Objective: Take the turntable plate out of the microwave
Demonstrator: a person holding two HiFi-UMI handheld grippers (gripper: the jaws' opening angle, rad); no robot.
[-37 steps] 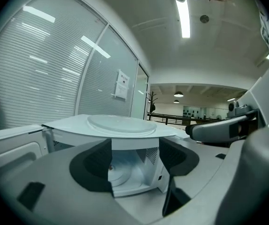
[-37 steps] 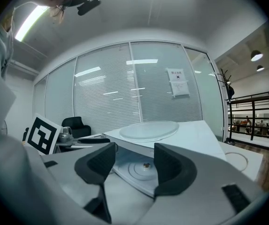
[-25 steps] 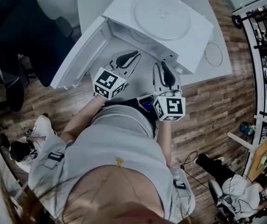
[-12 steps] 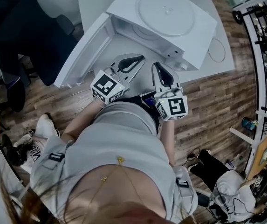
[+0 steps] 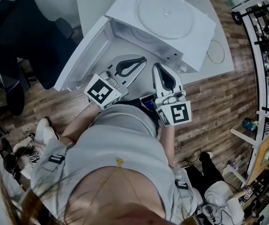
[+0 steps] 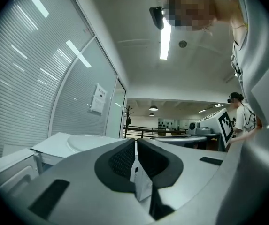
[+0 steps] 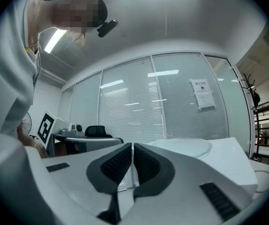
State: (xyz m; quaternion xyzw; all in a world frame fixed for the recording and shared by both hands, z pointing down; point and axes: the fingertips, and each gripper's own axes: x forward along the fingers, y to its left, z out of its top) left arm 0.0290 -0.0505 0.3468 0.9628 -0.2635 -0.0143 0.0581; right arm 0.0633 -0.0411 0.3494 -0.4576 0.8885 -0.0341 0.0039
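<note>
Plate on top of the microwave, ahead of both grippers, and both grippers are empty.
The turntable plate lies flat with its face up, and because it is round, no side is longer than another. It looks pale and see-through, with a raised rim and a small bump mark in the middle. It sits past the tips of both grippers and higher than them, not touching either one. The left gripper points at the open front of the microwave, with the open door on its left; its jaws are pressed together with nothing between them. The right gripper is just beside it, pointing the same way. Its jaws have just been closing and now meet with nothing between them.
</note>
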